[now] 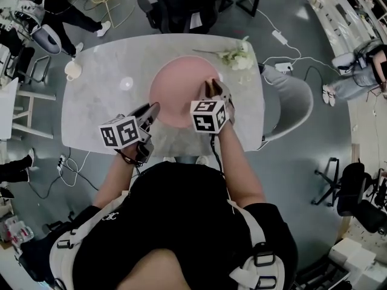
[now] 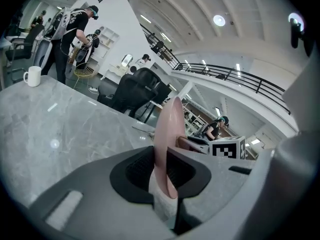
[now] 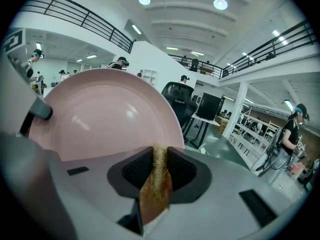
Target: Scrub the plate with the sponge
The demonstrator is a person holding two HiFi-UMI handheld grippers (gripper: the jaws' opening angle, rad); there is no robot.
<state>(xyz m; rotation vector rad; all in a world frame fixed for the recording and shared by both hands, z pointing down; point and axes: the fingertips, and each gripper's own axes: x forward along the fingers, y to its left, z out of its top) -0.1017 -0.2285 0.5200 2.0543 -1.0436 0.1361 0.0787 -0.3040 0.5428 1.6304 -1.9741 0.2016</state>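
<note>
A round pink plate [image 1: 178, 89] is over the middle of the marble table [image 1: 103, 107]. My left gripper [image 1: 151, 110] holds the plate's near-left rim. In the left gripper view the plate [image 2: 167, 129] stands edge-on between the pads, which press on both its faces, so that gripper [image 2: 162, 169] is shut on it. My right gripper [image 1: 213, 88] is at the plate's right side. It is shut on a thin yellow-brown sponge [image 3: 156, 184], whose fuzzy edge pokes out between the pads [image 3: 137, 171]. In the right gripper view the plate's inner face [image 3: 100, 114] fills the space just beyond the sponge.
A white mug [image 1: 72, 70] stands at the table's far left corner, and white flowers [image 1: 237, 56] lie at the far right. A black office chair [image 1: 181, 5] is behind the table and a grey chair [image 1: 296, 101] to its right. People stand around the room.
</note>
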